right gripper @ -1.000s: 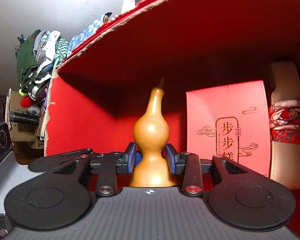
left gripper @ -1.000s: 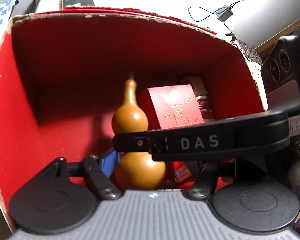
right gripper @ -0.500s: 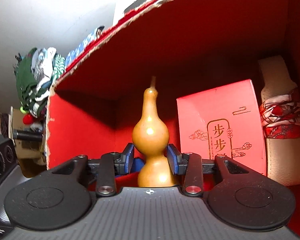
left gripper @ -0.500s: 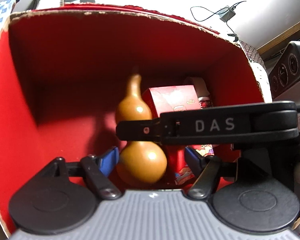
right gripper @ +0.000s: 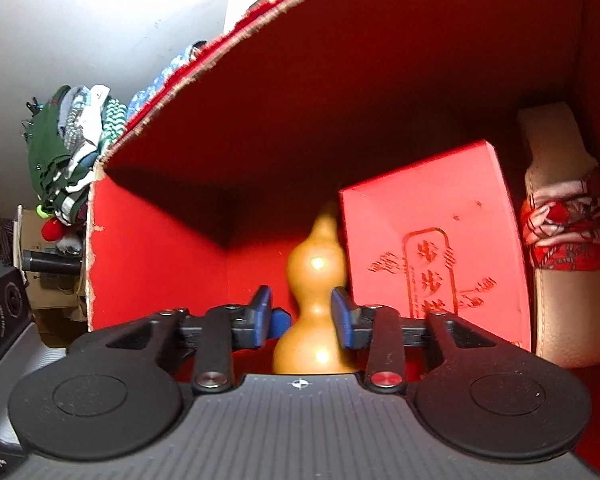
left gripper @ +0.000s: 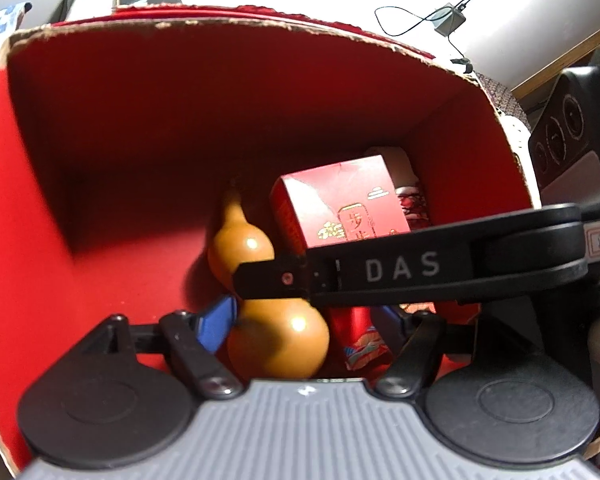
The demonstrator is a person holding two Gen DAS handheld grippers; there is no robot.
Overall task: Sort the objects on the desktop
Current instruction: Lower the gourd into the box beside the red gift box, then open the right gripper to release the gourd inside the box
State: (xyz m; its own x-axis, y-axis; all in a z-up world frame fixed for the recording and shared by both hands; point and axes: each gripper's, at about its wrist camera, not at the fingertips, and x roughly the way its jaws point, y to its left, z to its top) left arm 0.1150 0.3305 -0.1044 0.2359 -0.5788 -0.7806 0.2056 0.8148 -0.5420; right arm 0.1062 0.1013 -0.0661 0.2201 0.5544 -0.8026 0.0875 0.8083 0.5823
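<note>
Inside the red cardboard box (right gripper: 380, 112) three things already stand: a tan gourd (right gripper: 314, 304), a red gift carton (right gripper: 432, 264) just beside it, and a cream pouch with a red patterned band (right gripper: 568, 248) against the right wall. From this I judge the sorting well along; whatever remains on the desk lies outside both views, so I cannot say how much is left. My right gripper (right gripper: 300, 316) straddles the gourd's narrow waist. Its jaws have just been closing, yet a sliver of gap seems to remain on each side, though the blur makes this uncertain, so I read them as not clamped. My left gripper (left gripper: 300, 320) stands wide apart around the gourd's lower bulb, its blue pads (left gripper: 216, 320) clear of the skin, holding nothing. The gourd stands upright on the box floor.
</note>
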